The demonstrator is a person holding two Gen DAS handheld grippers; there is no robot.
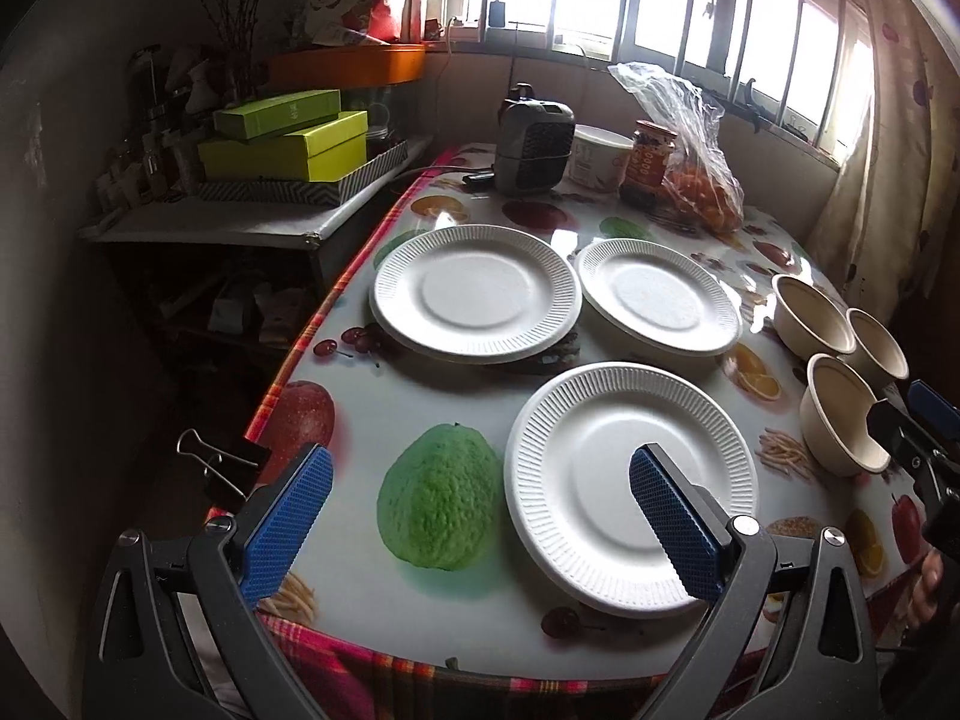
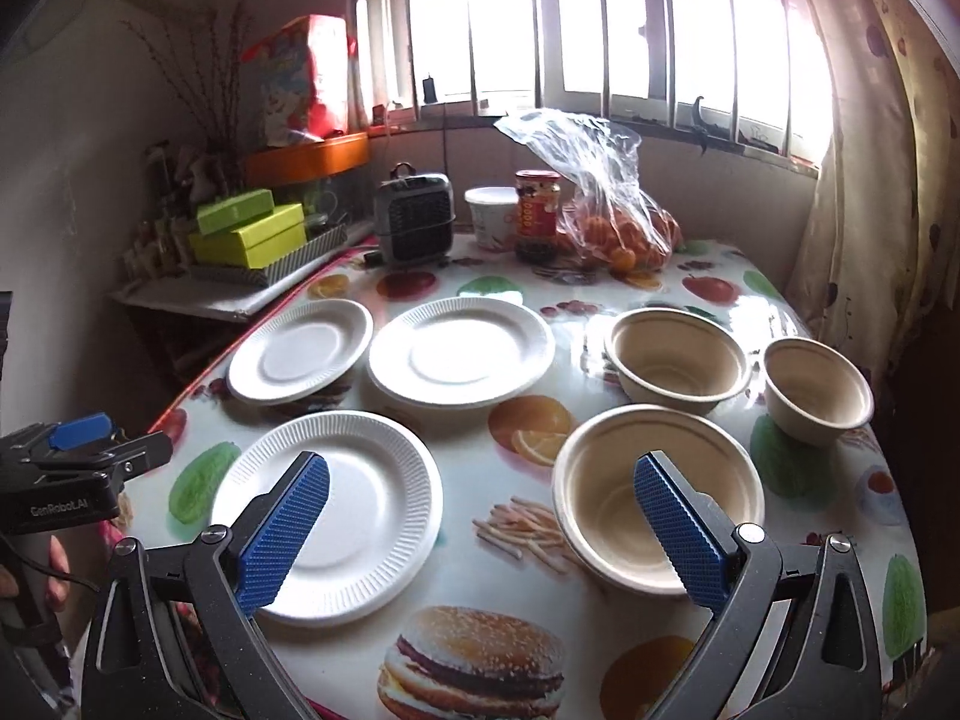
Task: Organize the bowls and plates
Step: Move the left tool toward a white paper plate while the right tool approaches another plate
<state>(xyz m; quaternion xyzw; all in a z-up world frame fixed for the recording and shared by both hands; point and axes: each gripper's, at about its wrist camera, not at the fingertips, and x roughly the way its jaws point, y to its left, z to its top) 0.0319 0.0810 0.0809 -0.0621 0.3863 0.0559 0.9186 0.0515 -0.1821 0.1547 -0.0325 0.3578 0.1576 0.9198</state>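
Three white paper plates lie on the fruit-print table: a near plate (image 1: 630, 486) (image 2: 336, 510), a far left plate (image 1: 474, 294) (image 2: 300, 351) and a far middle plate (image 1: 657, 297) (image 2: 459, 351). Three beige paper bowls stand to their right: a near bowl (image 1: 840, 414) (image 2: 606, 492), a far bowl (image 1: 810, 315) (image 2: 675, 354) and a smaller right bowl (image 1: 879, 345) (image 2: 816, 390). My left gripper (image 1: 480, 516) is open above the table's near edge, its right finger over the near plate. My right gripper (image 2: 480, 522) is open, its right finger over the near bowl, holding nothing.
At the table's back stand a small grey fan (image 2: 414, 216), a white tub (image 2: 492, 213), a red-labelled jar (image 2: 537, 213) and a plastic bag of oranges (image 2: 618, 222). A side shelf with green boxes (image 1: 282, 141) sits to the left. A binder clip (image 1: 225, 462) grips the table edge.
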